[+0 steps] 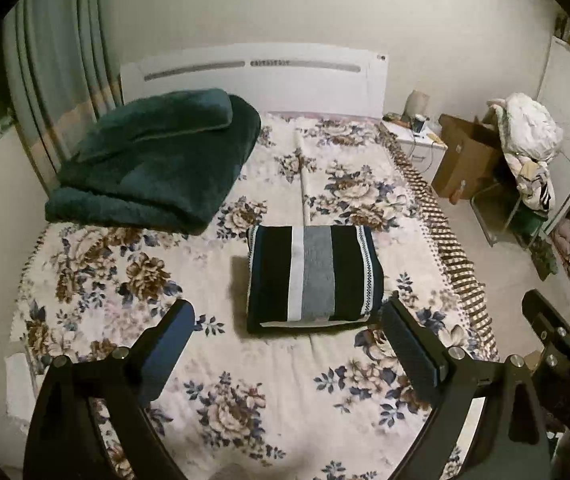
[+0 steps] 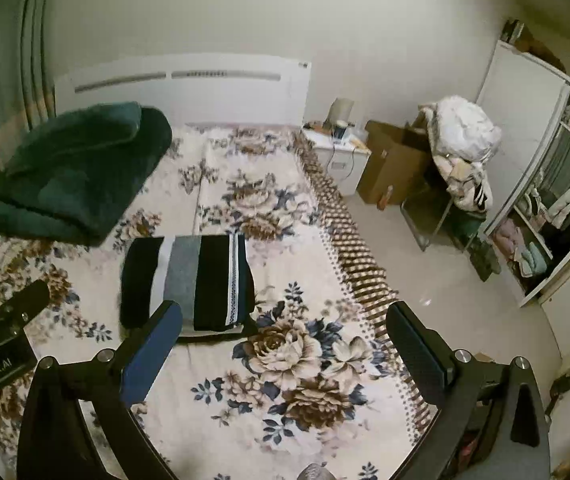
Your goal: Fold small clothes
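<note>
Both grippers hang above the flowery bed [image 1: 97,276], holding nothing. The left gripper [image 1: 289,344] is wide open, and so is the right gripper [image 2: 285,344]. The striped garment [image 1: 313,276] lies at twelve o'clock, looking already folded into a neat block. Next probably comes another piece. Only the right view shows the open wardrobe [image 2: 541,216] at two o'clock.

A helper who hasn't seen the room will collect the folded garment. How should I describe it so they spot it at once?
Look at the bed with the floral bedspread and white headboard. Near its middle, in front of the bulky dark green blanket, lies the folded garment, a neat flat rectangle. Unlike the plain fluffy blanket, it is black with white and grey stripes and a zigzag-trimmed band.
</note>
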A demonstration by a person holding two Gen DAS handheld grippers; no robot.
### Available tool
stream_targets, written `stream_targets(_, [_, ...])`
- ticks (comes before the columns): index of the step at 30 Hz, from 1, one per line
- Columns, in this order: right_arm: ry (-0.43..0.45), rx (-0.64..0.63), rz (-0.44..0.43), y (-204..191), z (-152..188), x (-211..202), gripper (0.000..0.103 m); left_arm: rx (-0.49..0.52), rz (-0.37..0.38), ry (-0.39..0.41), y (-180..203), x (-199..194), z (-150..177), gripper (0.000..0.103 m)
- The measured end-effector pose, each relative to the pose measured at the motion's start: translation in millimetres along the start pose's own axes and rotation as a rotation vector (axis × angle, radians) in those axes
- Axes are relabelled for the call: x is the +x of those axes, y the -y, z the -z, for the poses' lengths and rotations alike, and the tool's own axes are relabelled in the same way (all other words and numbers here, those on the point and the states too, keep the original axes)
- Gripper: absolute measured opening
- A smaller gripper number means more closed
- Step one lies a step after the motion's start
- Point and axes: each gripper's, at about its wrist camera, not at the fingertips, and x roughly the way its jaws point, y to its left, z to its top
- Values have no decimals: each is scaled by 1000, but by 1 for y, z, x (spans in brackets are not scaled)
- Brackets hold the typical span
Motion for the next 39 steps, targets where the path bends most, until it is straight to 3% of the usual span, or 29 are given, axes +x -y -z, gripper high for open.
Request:
stream_targets(8, [37,39,-38,26,6,-86,103,19,-2,34,7,-66,13,96])
stream_targets(15, [79,40,-40,42,7,-132,103,18,-22,82,13,-102,16,96])
stream_targets(37, [79,55,-45,57,12,-164,103,4,-33,85,15,-124,29,96])
stream_targets(39, [76,48,-50,57,12,-165,103,5,-38,89,16,-125,29,103])
